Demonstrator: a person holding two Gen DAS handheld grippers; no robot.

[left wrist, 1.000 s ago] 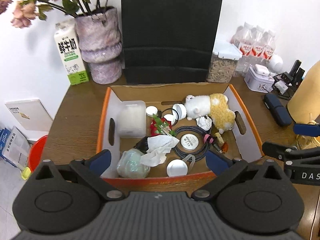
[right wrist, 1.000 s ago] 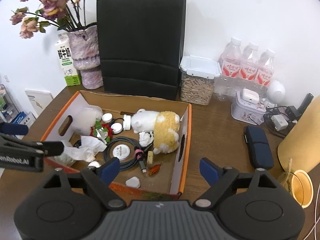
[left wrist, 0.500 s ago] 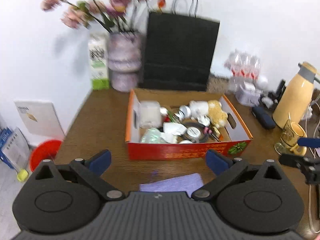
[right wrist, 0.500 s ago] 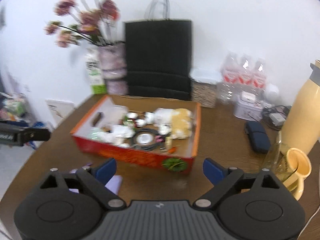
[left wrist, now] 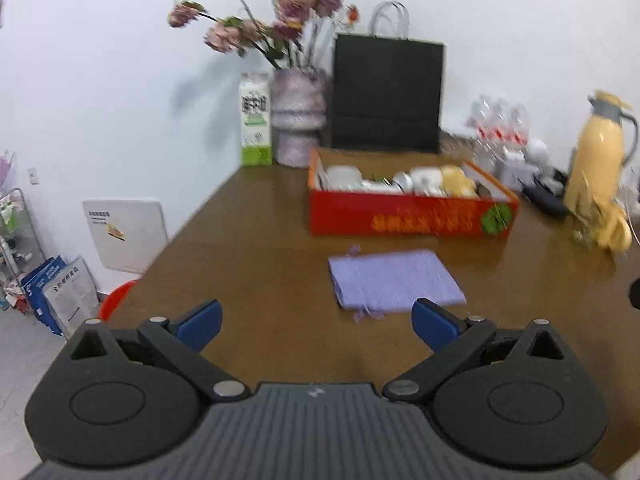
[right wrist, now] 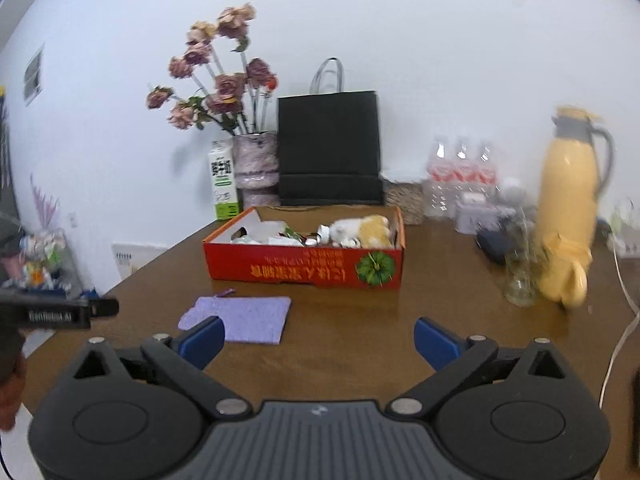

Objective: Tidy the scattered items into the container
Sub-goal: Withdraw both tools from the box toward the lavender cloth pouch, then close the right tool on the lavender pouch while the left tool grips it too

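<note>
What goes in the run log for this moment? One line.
left gripper: open, empty | right gripper: open, empty | purple pouch: on table, outside red box

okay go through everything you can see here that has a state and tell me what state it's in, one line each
Left gripper: open, empty.
Right gripper: open, empty.
Red box: open-topped, holding many items.
Plush toy: lying inside the box.
Purple pouch: flat on the table, outside the box.
Black bag: upright behind the box.
Yellow jug: upright, lid closed.
Milk carton: upright.
</note>
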